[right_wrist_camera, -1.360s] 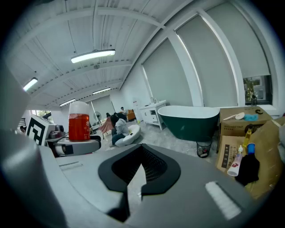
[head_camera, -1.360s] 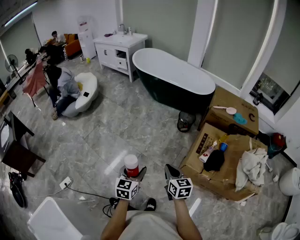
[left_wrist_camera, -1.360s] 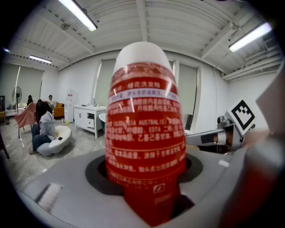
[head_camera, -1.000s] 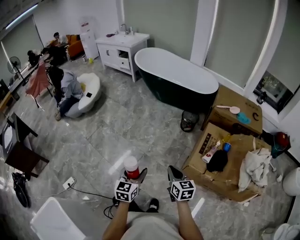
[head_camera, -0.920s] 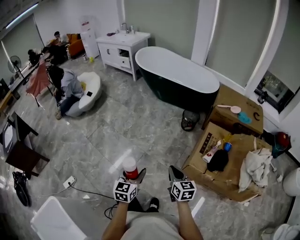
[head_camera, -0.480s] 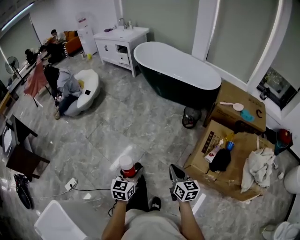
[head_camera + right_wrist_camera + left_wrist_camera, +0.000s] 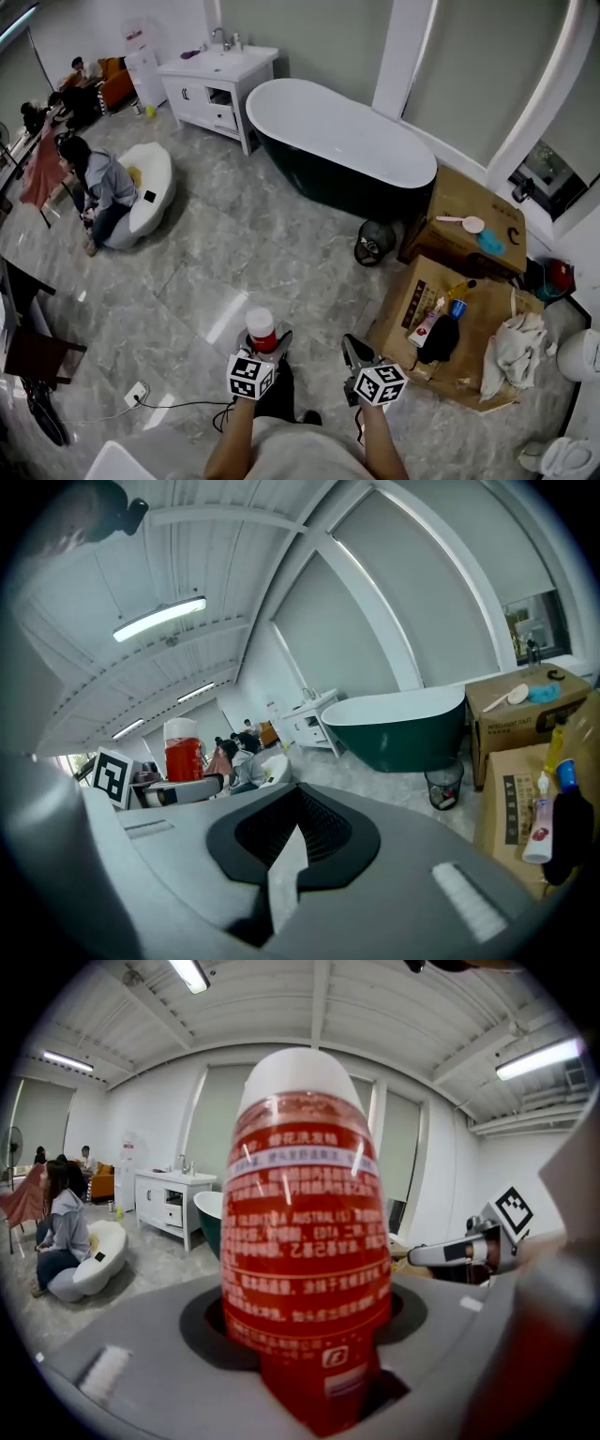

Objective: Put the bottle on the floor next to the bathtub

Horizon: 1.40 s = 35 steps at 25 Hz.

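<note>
A red bottle with a white cap stands upright in my left gripper, whose jaws are shut on its lower body. In the left gripper view the red bottle fills the middle, its white printing facing me. My right gripper is held level beside it, shut and empty; in the right gripper view its jaws meet with nothing between them, and the bottle shows at the left. The dark green bathtub with a white inside stands ahead across the marble floor.
Open cardboard boxes holding bottles and cloths lie at the right, with a small black wire bin beside the tub. A white vanity is at the back. A person crouches by a white seat at left. A cable and socket lie near my feet.
The view has shifted forward and to the right: bathtub, boxes and bin sit nearer. Both grippers keep their pose in front of me, the left still holding the bottle.
</note>
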Motion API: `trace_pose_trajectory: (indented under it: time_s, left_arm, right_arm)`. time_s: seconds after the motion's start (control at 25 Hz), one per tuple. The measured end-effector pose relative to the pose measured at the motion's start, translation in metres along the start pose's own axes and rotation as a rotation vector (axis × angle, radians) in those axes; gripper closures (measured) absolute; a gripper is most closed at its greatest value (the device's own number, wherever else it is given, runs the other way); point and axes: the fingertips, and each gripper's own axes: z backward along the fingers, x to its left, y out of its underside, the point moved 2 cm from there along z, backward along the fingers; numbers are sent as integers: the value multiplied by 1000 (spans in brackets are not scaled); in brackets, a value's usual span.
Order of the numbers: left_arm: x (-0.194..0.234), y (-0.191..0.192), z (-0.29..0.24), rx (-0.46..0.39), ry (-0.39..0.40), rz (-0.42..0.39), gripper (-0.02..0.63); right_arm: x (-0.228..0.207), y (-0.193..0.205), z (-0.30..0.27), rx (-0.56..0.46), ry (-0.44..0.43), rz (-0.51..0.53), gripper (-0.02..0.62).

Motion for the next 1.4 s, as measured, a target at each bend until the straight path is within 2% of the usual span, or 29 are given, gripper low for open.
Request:
trace_pose_trajectory:
  time_s: [0.24, 0.32, 0.48, 0.68, 1.0, 1.4]
  left_arm:
    - [56, -44, -68, 32, 82, -132, 276]
    - [78, -59, -90, 30, 97, -147, 276]
    - [112, -83, -127, 13, 139, -130, 276]
    - [161, -100, -159, 25, 156, -132, 276]
    - [205, -107, -201, 33, 156, -101, 276]
    - [238, -131, -253, 31, 93, -71, 276]
  right_arm:
    - [-6, -38, -74, 51, 22, -3, 594]
    - [-7, -48, -100, 73, 31, 16, 594]
    - [-16, -70, -144, 93, 54, 20, 594]
    - [-23, -96, -200, 60, 78, -5, 594]
    - [-34, -129, -255, 62, 88, 44, 594]
    - [-78, -174, -333, 104, -13, 88, 594]
